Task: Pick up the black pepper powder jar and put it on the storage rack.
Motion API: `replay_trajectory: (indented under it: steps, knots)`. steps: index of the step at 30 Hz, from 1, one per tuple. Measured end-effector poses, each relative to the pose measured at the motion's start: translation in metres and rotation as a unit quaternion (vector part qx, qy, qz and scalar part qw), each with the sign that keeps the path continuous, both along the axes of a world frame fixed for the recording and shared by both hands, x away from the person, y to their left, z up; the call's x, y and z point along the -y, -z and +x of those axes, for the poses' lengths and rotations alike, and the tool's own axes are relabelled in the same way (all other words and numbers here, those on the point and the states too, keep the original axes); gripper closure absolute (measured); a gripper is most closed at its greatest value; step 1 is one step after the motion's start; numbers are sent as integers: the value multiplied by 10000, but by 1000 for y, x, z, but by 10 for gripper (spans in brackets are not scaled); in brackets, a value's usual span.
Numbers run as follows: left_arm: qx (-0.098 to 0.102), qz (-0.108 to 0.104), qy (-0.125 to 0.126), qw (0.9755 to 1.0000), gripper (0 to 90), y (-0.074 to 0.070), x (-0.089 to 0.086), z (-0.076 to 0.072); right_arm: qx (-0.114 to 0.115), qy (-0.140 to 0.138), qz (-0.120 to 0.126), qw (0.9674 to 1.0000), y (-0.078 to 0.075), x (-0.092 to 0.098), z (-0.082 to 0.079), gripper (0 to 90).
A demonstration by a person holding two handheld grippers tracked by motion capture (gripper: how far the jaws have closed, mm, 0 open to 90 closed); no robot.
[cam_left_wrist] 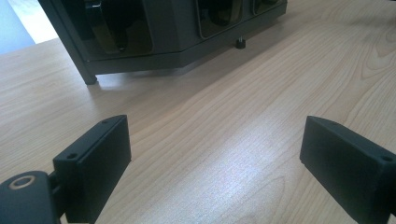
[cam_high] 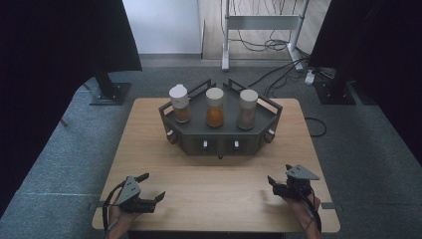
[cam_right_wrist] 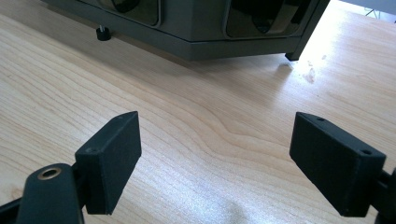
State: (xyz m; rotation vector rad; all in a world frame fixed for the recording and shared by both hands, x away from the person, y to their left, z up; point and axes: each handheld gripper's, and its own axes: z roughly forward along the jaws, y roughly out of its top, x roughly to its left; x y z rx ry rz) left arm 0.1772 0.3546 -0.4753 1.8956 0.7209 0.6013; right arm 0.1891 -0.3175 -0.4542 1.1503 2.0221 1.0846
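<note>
A dark grey angled rack [cam_high: 221, 142] stands at the back middle of the wooden table [cam_high: 219, 189]. Three white-capped jars stand in it: a left jar [cam_high: 179, 103] with brownish contents, a middle jar [cam_high: 215, 107] with orange contents, a right jar [cam_high: 248, 109] with tan contents. My left gripper [cam_high: 153, 186] rests low at the front left, open, nothing between its fingers [cam_left_wrist: 95, 161]. My right gripper [cam_high: 279, 175] sits at the front right, open and empty, its fingers [cam_right_wrist: 112, 156] just above the bare wood. Both point toward the rack [cam_left_wrist: 154, 42], whose front wall [cam_right_wrist: 201, 28] fills the top of each gripper view.
A small black knob [cam_high: 219, 157] sticks out under the rack's front, also seen as a knob [cam_left_wrist: 240, 44] and a knob [cam_right_wrist: 102, 33]. Black curtains hang at both sides; stand bases and cables lie on the grey carpet beyond the table.
</note>
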Motion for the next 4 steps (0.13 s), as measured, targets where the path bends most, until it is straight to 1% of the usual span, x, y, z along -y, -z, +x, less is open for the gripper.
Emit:
replay_trajectory:
  steps: [4]
  knots:
    - [2,1,-4,10000,85,0,0,0,-18,2,8,10000,0,0,1,160]
